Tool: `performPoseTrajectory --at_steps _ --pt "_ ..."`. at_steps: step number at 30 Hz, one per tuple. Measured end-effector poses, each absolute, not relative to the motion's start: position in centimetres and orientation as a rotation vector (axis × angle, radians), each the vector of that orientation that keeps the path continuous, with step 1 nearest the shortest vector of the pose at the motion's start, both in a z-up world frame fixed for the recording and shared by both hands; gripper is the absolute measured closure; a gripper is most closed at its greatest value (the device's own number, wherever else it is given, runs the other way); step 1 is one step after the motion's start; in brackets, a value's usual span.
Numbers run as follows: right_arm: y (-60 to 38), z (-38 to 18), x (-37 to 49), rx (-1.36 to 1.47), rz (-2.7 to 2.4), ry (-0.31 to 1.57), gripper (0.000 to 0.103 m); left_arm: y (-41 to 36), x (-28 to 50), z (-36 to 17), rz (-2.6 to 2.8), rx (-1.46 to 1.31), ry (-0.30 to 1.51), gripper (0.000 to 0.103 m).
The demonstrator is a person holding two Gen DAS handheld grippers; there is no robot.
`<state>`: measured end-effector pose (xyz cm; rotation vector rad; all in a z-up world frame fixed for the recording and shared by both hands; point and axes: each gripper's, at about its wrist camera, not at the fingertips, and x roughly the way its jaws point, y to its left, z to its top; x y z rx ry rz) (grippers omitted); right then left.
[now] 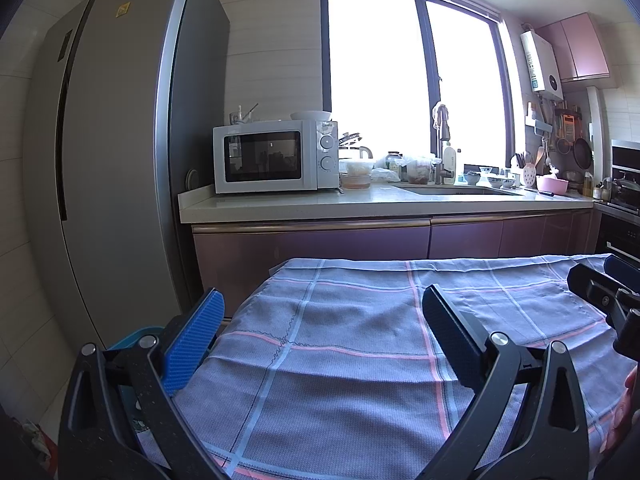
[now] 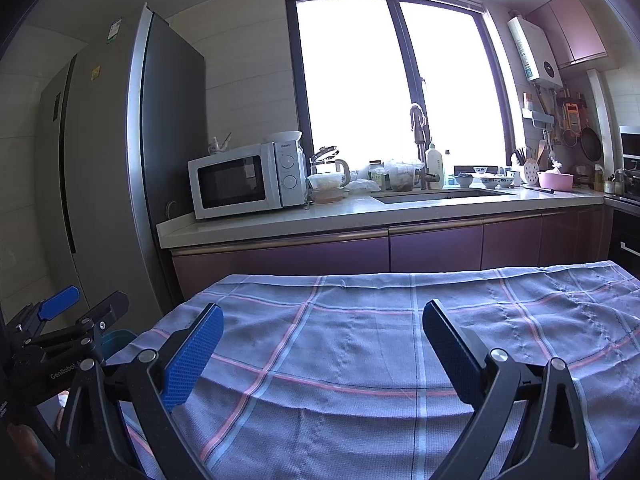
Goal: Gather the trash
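I hold my left hand-held gripper (image 1: 322,322) and right hand-held gripper (image 2: 323,326) spread apart, both empty. Below them, the checked cloth (image 2: 360,344) fills the lower frame.

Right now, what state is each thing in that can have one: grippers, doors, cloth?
left gripper: open, empty
right gripper: open, empty
checked cloth: spread flat over the table, nothing on it
microwave: door closed
fridge: doors closed
kettle: lid up
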<state>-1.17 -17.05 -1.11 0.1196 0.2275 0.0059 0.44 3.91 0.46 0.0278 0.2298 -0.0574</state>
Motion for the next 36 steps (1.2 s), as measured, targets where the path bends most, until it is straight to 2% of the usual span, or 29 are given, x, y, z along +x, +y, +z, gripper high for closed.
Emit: performPoseTrajectory --at_steps 36 --pt "-17.20 -1.09 -1.34 0.121 0.005 0.220 0.007 3.97 0.81 0.38 -0.054 0.030 0.233 0.005"
